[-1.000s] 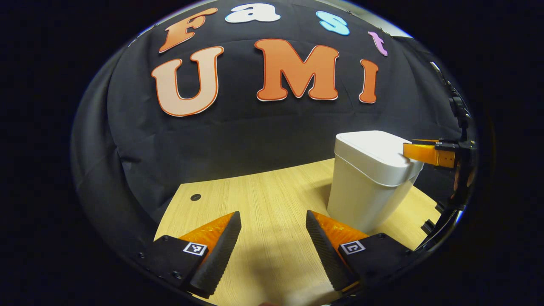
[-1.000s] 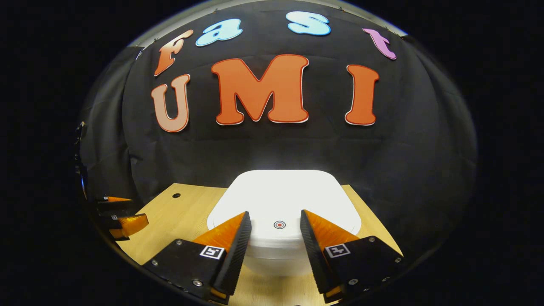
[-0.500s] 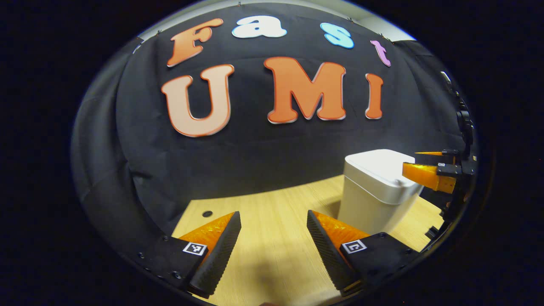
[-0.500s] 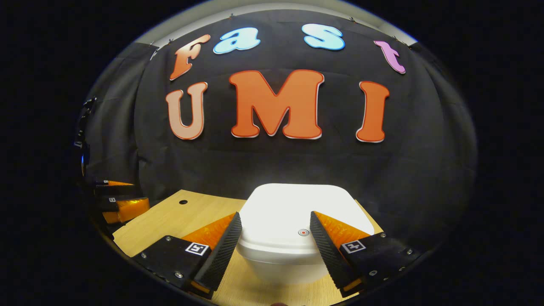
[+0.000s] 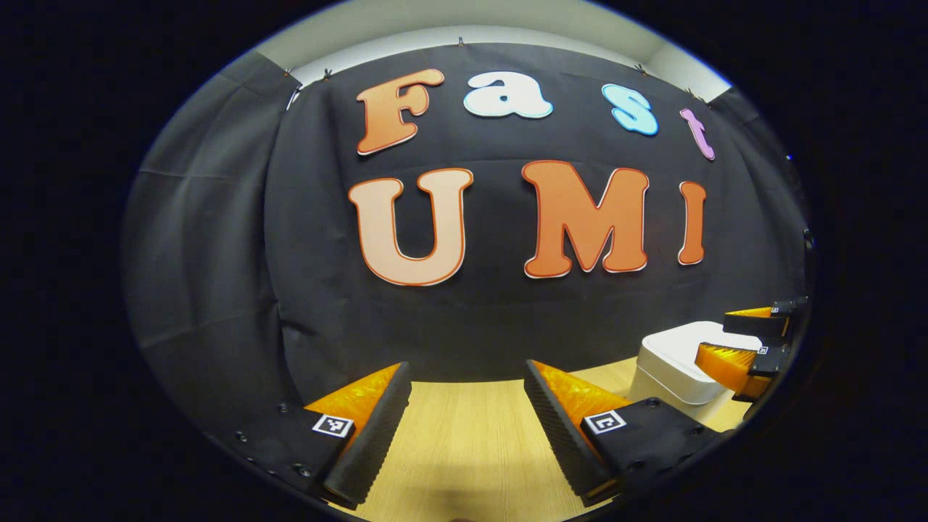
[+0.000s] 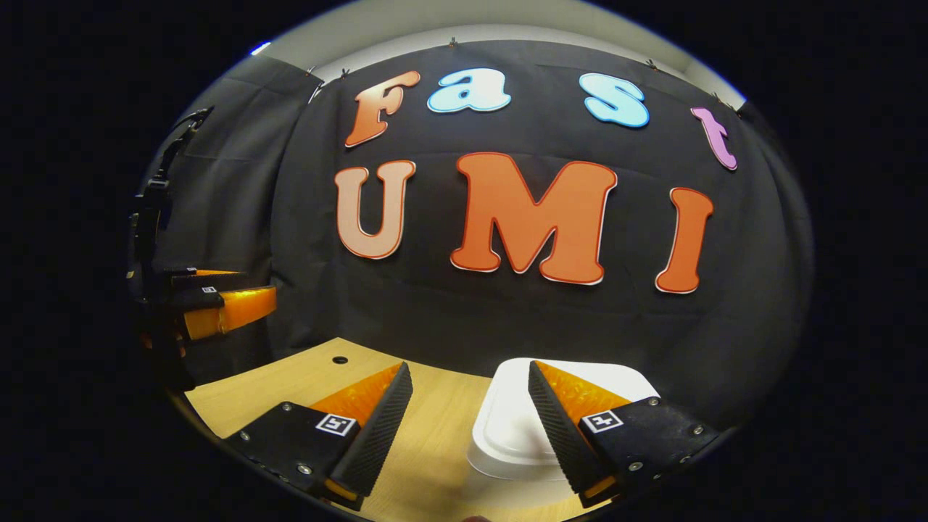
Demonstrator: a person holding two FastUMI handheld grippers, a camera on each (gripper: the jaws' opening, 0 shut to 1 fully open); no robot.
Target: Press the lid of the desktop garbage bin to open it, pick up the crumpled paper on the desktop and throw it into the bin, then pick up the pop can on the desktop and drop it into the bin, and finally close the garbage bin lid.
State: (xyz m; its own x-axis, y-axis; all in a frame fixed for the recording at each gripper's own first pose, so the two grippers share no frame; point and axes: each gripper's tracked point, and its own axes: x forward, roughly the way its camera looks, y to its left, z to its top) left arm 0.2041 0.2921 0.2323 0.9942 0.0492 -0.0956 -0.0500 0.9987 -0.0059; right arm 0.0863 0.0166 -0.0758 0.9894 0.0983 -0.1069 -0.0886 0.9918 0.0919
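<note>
We hold both tools above the table [image 5: 464, 435] with nothing between the fingers. The left hand-held gripper [image 5: 464, 424] has its jaws spread wide and empty over bare wood, well to the left of the garbage bin [image 5: 670, 366]. The right hand-held gripper [image 6: 467, 420] is spread just as wide and empty; its right finger crosses in front of the bin's near left corner, while the left finger sits over the table beside the bin.

The bin stands at the back of the table, close to the black cloth wall, and its white lid [image 6: 507, 428] lies flat and shut. We see no crumpled paper and no pop can anywhere around the bin. We judge, then, that the task is at its close: the lid is down, the table beside the bin holds no litter, and nothing seems left but to draw away. Whether the paper and can are inside we cannot tell, since the lid hides the contents.

Against half a second ago, both cameras have tipped upward and the bin has sunk low. The right hand-held gripper framed the lid between its fingers then; now it has slid left of the bin and lifted away. The left one has swung off too, leaving the bin at its far right edge.
</note>
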